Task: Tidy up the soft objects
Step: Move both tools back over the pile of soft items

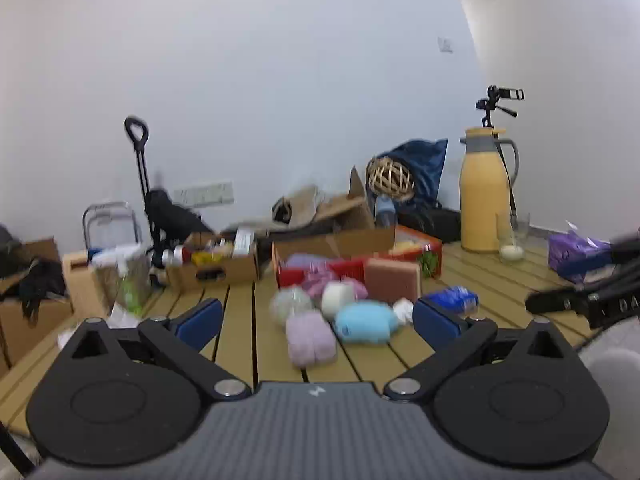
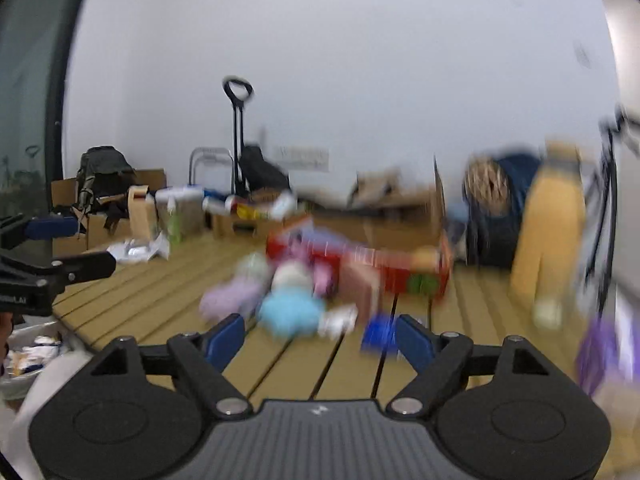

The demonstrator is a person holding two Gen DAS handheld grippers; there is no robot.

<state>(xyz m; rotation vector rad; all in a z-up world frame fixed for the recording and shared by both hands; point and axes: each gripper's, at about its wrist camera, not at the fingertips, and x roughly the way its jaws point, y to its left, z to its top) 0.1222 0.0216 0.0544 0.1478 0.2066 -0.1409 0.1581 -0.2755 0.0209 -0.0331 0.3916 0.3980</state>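
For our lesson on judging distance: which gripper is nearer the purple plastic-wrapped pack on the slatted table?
Right. The right gripper is just left of the purple plastic-wrapped pack; the left gripper is farther left still, seeing the pack across the table.

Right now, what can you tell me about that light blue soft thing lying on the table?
The light blue soft thing is a plump, rounded bundle, fuzzy like yarn or plush, lying on its side on the slatted wooden table. It sits at the front of a small pile, beside a lilac bundle, with a cream ball just behind it. A small white piece lies by its right end. No gripper touches it.
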